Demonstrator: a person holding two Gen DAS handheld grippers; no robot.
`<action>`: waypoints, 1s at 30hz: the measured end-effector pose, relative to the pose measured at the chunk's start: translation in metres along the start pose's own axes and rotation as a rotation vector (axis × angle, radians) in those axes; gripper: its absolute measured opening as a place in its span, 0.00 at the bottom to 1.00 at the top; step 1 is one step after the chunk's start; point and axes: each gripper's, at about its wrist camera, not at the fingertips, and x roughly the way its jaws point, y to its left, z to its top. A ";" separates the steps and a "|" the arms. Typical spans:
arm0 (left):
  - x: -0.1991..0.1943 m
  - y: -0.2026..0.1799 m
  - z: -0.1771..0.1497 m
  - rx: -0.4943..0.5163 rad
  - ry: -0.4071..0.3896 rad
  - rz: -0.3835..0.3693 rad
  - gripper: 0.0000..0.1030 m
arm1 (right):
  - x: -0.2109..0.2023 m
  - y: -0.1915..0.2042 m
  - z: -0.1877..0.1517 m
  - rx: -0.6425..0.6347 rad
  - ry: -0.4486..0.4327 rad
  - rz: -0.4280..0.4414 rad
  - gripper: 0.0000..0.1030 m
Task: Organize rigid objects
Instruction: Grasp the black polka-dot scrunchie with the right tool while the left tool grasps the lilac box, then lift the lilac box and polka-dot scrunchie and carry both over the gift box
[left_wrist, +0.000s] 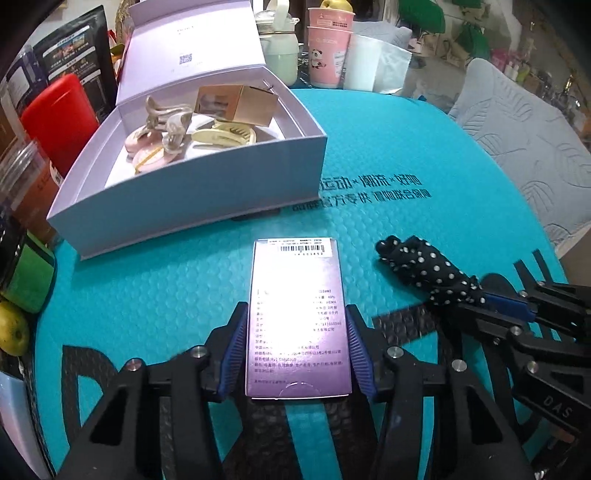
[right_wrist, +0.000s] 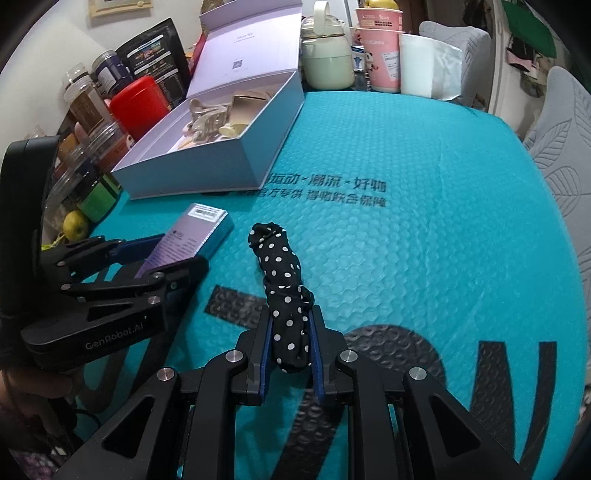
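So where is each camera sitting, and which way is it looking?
Left wrist view: sits on the left gripper, looking forward and down at the flat purple cardboard packet it is shut on; right gripper shows.
Right wrist view: sits on the right gripper, looking down at the black white-dotted fabric roll it is shut on; left gripper shows.
Both share the teal bubble mat and open white lidded box.

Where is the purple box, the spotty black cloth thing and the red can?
purple box (left_wrist: 297, 317), left wrist view, middle of its printed top face.
spotty black cloth thing (right_wrist: 286, 295), right wrist view, its knotted middle.
red can (left_wrist: 61, 118), left wrist view, its side.
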 end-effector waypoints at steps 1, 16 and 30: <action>-0.001 0.001 -0.002 -0.003 0.001 -0.008 0.49 | -0.001 0.001 -0.001 -0.001 0.000 0.001 0.17; -0.038 0.033 -0.060 -0.046 0.021 0.013 0.49 | -0.004 0.046 -0.026 -0.061 0.018 0.030 0.17; -0.041 0.035 -0.068 -0.014 -0.003 0.054 0.55 | 0.000 0.082 -0.038 -0.171 0.022 0.024 0.44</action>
